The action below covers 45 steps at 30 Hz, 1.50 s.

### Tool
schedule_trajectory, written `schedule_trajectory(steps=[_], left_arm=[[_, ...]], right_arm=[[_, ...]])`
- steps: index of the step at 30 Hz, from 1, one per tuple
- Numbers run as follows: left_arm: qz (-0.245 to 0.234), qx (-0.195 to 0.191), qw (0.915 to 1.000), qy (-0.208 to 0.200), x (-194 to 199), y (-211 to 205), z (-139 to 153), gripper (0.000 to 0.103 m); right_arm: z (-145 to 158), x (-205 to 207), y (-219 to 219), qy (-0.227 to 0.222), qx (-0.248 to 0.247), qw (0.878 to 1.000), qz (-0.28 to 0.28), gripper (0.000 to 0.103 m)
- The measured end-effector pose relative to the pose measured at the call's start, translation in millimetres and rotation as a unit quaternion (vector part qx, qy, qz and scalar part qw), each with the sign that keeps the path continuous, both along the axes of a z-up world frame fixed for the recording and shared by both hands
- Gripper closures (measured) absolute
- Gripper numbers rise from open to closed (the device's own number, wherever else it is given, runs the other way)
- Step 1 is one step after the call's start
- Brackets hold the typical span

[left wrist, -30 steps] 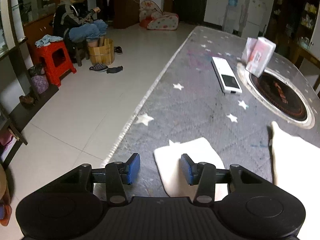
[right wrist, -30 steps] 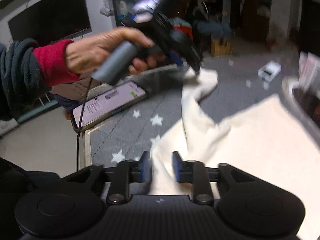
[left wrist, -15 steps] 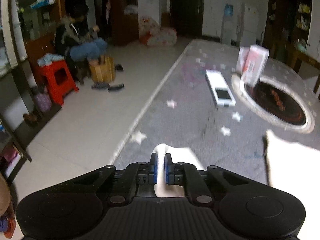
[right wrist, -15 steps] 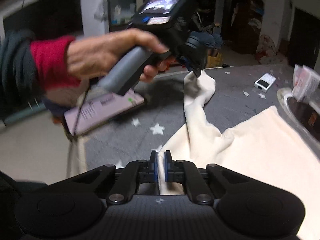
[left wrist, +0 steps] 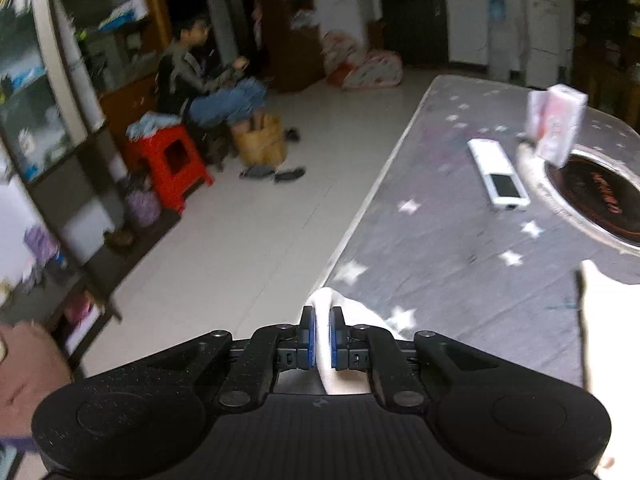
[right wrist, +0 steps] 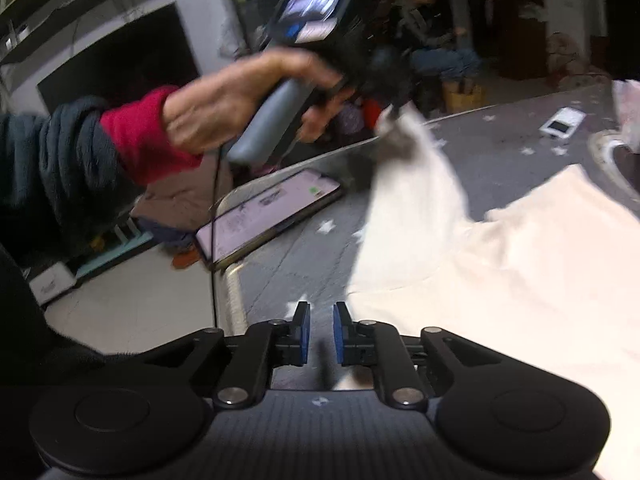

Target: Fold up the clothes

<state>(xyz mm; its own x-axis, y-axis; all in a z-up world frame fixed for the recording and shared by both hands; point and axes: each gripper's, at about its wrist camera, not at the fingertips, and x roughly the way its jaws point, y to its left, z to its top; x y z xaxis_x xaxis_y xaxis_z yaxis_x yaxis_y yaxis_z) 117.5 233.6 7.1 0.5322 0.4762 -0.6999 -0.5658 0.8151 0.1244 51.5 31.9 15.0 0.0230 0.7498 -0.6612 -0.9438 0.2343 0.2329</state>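
Observation:
A cream garment lies spread on the grey star-patterned table. My left gripper is shut on the end of its sleeve and holds it lifted above the table. In the right wrist view the left gripper is raised with the sleeve hanging from it. My right gripper hovers at the garment's near left edge with the jaws a little apart and no cloth visibly between the pads.
A phone lies at the table's near corner by the edge. A white remote and a pink-white packet sit beside a round inset hotplate. A person sits on the floor side, left.
My left gripper closed on the sleeve end and lifted it. My right gripper closed half a second ago and now stands slightly apart, moved left off the garment edge.

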Motion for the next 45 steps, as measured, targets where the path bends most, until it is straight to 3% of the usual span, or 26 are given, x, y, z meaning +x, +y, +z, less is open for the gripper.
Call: schedule_trajectory(steps=[7,11,16,19,24,28,33,42,45], left_arm=[[0.010,-0.007,0.9998,0.018,-8.1,4.1,-7.2,0.092],[-0.011,0.000,0.9999,-0.001,-11.2,-8.1,3.2,0.090],[-0.084,-0.040,0.9952,-0.030,-13.2,-40.3,19.5,0.088],[-0.153,-0.090,0.9836,-0.033,-7.7,-70.4,17.8,0.088],[-0.254,-0.161,0.9533,-0.033,4.0,-114.0,3.9,0.089],[-0.299,-0.173,0.9379,-0.026,8.6,-137.2,-12.0,0.089],[-0.292,-0.195,0.9362,-0.019,15.2,-126.6,-30.1,0.091],[-0.268,-0.174,0.9469,-0.038,29.9,-113.1,-30.7,0.090],[-0.270,-0.163,0.9485,-0.031,33.4,-116.6,-28.3,0.090]], right_arm=[[11.3,37.0,-56.7,-0.011,-0.008,0.990,-0.143,0.074],[9.1,66.7,-93.0,-0.024,-0.035,0.970,-0.240,0.074],[4.6,102.2,-124.5,-0.030,-0.055,0.944,-0.324,0.074],[1.7,128.7,-132.4,-0.034,-0.057,0.930,-0.361,0.074],[-8.2,169.8,-132.5,-0.037,-0.056,0.916,-0.396,0.074],[-19.0,198.8,-125.2,-0.042,-0.065,0.911,-0.404,0.074],[-32.8,221.1,-116.4,-0.055,-0.085,0.907,-0.408,0.074],[-34.4,254.6,-102.4,-0.091,-0.105,0.896,-0.423,0.074],[-28.0,256.0,-102.9,-0.082,-0.104,0.899,-0.416,0.074]])
